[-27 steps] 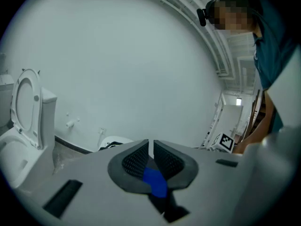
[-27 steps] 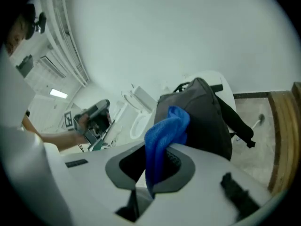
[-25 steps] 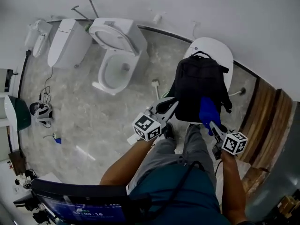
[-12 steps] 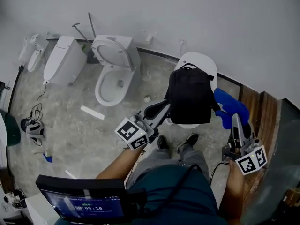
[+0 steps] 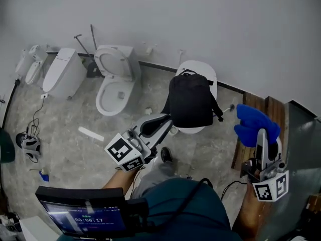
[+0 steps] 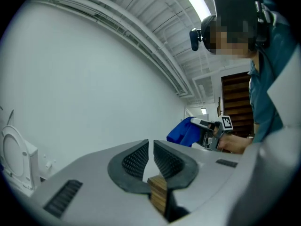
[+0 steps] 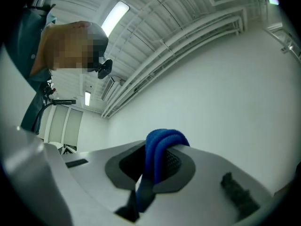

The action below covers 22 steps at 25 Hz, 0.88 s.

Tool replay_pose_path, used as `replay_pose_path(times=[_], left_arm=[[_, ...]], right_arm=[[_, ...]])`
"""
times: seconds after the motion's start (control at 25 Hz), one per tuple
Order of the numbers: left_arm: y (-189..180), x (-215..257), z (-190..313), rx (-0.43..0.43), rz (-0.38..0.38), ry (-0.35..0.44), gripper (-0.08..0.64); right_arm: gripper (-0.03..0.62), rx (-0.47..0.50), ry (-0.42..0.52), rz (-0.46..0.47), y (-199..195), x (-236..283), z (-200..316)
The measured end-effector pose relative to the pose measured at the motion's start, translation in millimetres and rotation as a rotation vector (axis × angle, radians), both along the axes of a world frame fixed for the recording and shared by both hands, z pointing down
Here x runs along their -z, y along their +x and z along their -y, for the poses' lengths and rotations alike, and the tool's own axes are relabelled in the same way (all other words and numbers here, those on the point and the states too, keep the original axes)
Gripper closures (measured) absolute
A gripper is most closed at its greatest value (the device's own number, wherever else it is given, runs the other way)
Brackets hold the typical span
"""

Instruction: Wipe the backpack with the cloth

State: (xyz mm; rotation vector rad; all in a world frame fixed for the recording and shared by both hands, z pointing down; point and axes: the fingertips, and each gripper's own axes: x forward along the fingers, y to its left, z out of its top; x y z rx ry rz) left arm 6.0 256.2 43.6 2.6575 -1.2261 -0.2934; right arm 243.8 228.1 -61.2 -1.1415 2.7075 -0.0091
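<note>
The right gripper (image 5: 260, 133) has swung off the backpack (image 5: 190, 104) to the lower right of the frame, jaws clamped on the bunched blue cloth (image 5: 253, 122), and the left gripper (image 5: 165, 119) has dropped back to centre-left, jaws all but together on nothing. The backpack leans upright on a white rounded seat (image 5: 200, 67) at upper centre, well apart from the cloth. Both look soft and light; the backpack will likely give or slide under wiping, so steady it by its top handle (image 5: 186, 73).
</note>
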Motion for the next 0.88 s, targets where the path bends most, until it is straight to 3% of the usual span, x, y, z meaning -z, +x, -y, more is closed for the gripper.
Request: replay_pose_path(times=[0.24, 0.52, 0.88], left_arm=[[56, 15, -132, 0.013, -0.01, 0.038, 0.522], [114, 26, -263, 0.03, -0.016, 0.023, 0.522], [95, 70, -370, 0.113, 0.012, 0.077, 0.522]], right_arm=[[0.563, -0.004, -0.015, 0.0, 55, -13, -126], [0.563, -0.018, -0.082, -0.015, 114, -27, -248], [0.563, 0.003, -0.03, -0.088, 107, -4, -343]])
